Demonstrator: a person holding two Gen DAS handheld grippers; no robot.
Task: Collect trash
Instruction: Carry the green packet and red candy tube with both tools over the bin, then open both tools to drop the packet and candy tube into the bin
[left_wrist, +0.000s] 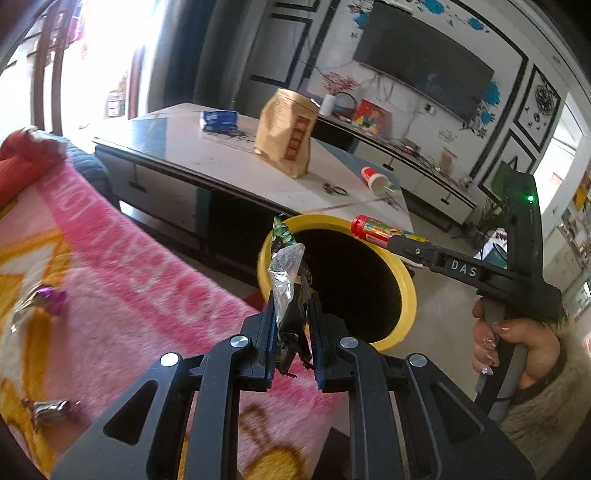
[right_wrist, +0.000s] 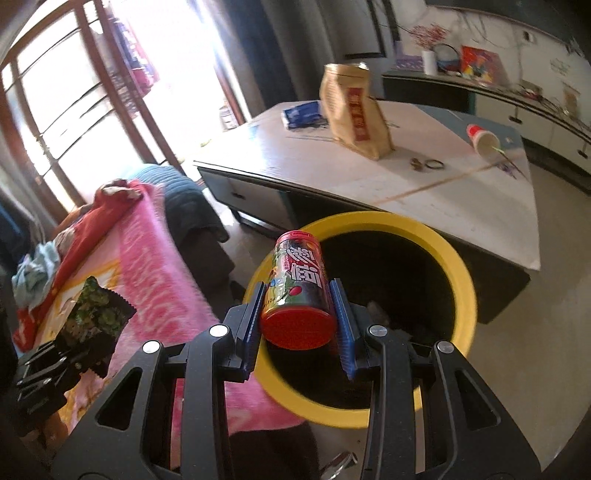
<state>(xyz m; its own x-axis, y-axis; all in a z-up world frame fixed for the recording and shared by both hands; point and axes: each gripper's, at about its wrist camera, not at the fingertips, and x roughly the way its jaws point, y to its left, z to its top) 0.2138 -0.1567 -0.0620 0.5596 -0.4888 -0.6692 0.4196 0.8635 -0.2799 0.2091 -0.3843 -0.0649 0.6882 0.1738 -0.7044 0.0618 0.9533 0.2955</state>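
The wrapper is a crumpled foil snack packet, silver inside with a black and green printed outside, standing upright between the jaws of the left gripper, which are pressed together on its lower part. It sits at the near-left edge of the bin, a round container with a yellow rim and a dark interior, standing on the floor between the pink blanket and the low table. The can is a small cylinder with a red lid and a red, green and black label; the right gripper pinches it across its sides, lid end toward the camera, above the near-left part of the bin opening. Both grippers point downward toward the bin. The person's right hand wraps the right gripper's handle, with a furry sleeve at the wrist.
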